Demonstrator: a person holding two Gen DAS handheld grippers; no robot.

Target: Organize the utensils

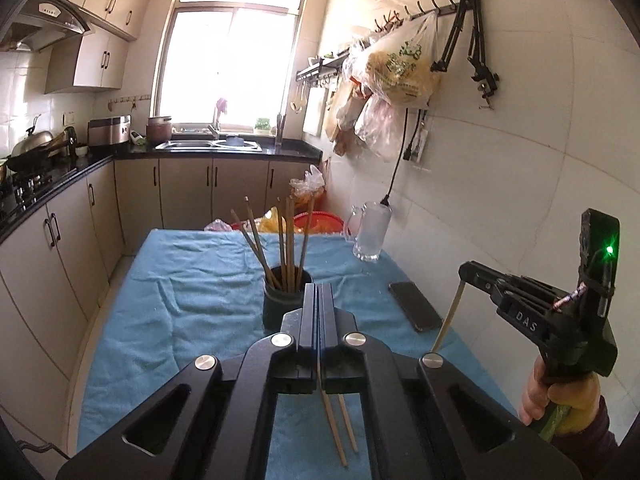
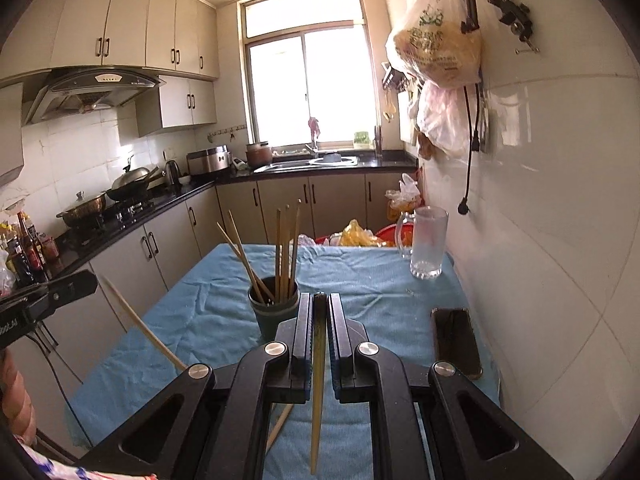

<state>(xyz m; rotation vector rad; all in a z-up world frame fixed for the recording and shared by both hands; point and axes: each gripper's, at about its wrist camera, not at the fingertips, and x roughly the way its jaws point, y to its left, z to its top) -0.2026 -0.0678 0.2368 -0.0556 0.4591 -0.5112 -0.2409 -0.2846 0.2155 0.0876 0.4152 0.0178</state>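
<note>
Both grippers, left [image 1: 319, 288] and right [image 2: 319, 298], pinched one chopstick [image 2: 318, 380] each, hanging tip-down; the cup [image 2: 273, 312] stood at 11 o'clock of the right jaws, closer.

table [image 1: 168, 320]: cup [image 1: 285, 300] at centre, chopsticks [image 1: 280, 240] standing in it | glass mug [image 1: 370, 232] far right of cup, by wall | phone [image 1: 414, 306] right of cup, nearer than mug | counter [image 1: 48, 188] left of table | sink [image 1: 208, 145] far, behind table, below window [image 1: 228, 48]
</note>
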